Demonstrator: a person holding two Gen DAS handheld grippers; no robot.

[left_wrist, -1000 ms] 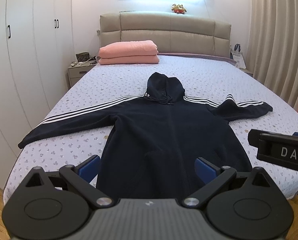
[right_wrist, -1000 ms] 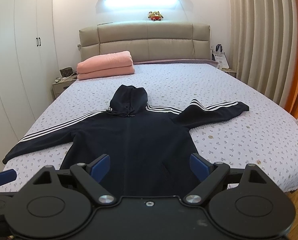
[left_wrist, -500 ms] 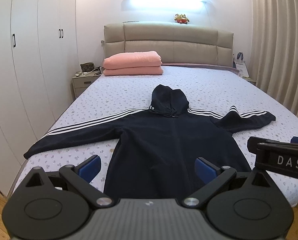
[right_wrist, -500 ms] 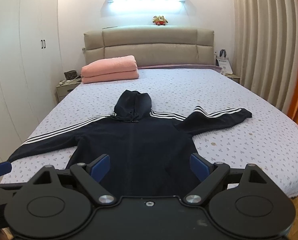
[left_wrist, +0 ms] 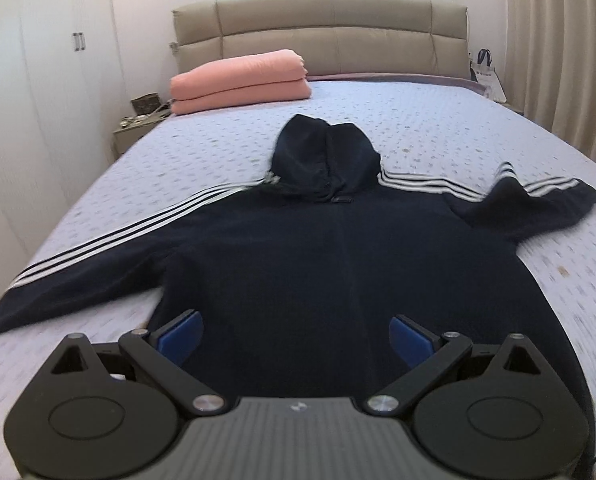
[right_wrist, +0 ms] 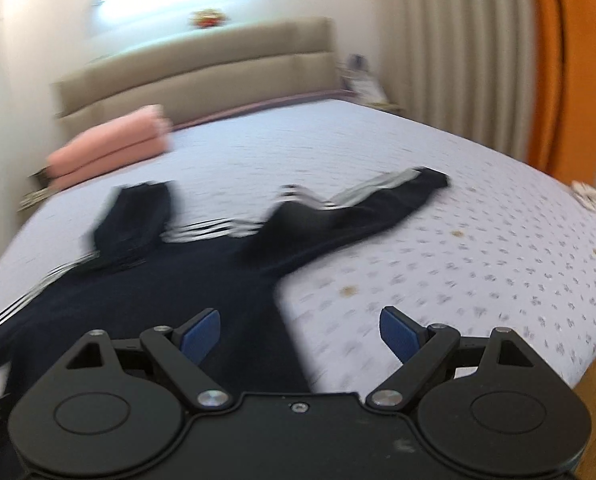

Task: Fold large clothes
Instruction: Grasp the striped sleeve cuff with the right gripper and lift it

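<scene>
The dark navy hooded sweatshirt with white sleeve stripes lies flat ahead of both tongs, sleeves spread ready for folding. The left gripper and right gripper gape empty above its hem.

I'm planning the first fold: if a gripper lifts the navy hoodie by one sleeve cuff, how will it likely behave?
The hoodie would probably drape limply: it lies flat, following the bed, its far sleeve already buckled. It looks thick and large, so likely heavy for one cuff; the body may drag. Both the left gripper and right gripper are open, holding nothing.
</scene>
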